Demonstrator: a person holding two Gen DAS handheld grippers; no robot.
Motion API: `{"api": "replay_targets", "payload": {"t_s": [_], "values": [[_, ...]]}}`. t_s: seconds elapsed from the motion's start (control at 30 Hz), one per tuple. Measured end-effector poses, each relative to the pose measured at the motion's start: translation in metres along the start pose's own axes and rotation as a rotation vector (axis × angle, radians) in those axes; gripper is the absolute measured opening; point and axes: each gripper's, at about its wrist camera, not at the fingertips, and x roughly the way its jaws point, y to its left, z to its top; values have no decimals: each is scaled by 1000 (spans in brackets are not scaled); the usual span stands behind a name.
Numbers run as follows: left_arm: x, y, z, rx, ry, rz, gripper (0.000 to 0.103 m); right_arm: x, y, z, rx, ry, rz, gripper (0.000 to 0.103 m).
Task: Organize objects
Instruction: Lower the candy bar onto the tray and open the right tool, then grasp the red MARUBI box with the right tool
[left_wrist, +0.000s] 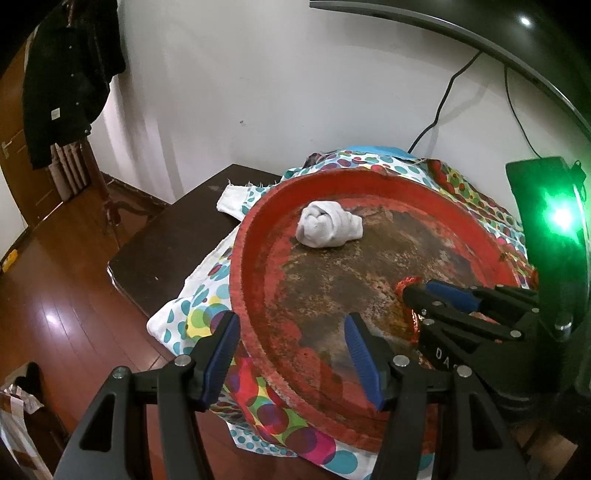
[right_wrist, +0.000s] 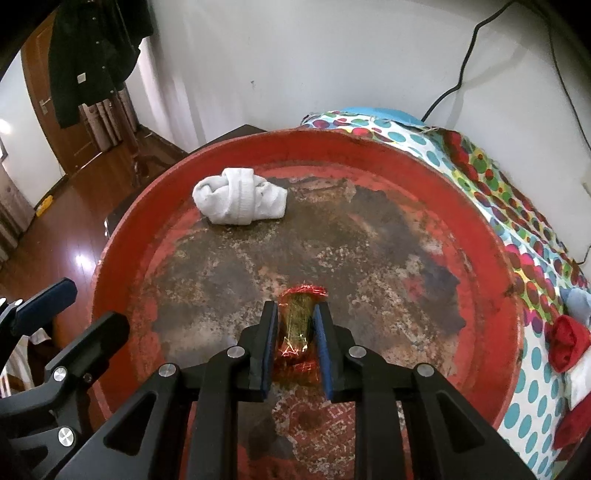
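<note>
Right gripper (right_wrist: 295, 332) is pinching a red foil-wrapped candy (right_wrist: 297, 325) lengthwise over the rusty red round tray (right_wrist: 491, 295); left gripper (left_wrist: 291, 354) is hovering wide open, empty, beside it.

Through the right wrist camera I saw my right gripper (right_wrist: 295, 334) clamped on a red-foil candy (right_wrist: 300, 325) over the worn floor of the red tray (right_wrist: 491, 266). A rolled white sock (right_wrist: 240, 201) lay near the far rim, well apart. My left gripper (right_wrist: 59, 317) showed beside the tray's left edge.
</note>
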Motion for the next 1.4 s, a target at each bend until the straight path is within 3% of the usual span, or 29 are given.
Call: {"api": "replay_targets", "payload": {"t_s": [0.7,0.97,1.13,1.4], "values": [[-3,-19,-4,63,-3,-21,60,-45,-34,-24,72,-69,-20,29],[-9,-35,-8,107,-20,-59,60,-79,-76,-54,128,-112,-81,34],[-11,-45,-10,119,-8,-133,60,-104,-112,-76,200,-136,-117,36],[-12,-54,-13,143,-14,-123,60,-145,-166,-122,295,-165,-180,41]]}}
